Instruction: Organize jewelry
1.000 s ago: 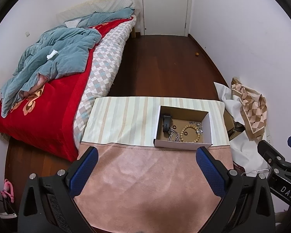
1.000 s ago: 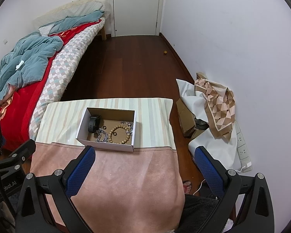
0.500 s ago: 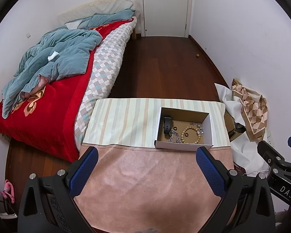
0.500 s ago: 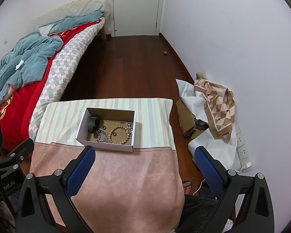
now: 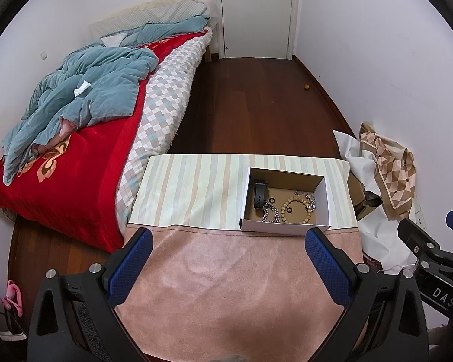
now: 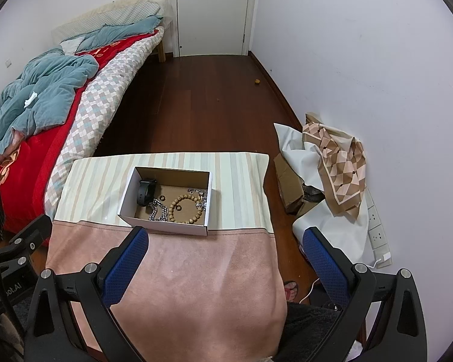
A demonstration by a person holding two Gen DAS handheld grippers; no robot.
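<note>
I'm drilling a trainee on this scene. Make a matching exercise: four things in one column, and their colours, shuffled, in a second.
Things:
1. bead bracelet
2. watch
3. chain
4. left claw pads

Colours:
A. blue
B. silver
C. tan wood
D. black

Pairs: 1-C, 2-D, 3-B, 4-A. The first three lie inside the open box on the table.

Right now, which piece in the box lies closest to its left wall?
The black watch band, dark and strap-shaped, against the left wall of the box; the wooden bead bracelet sits mid-box.
</note>
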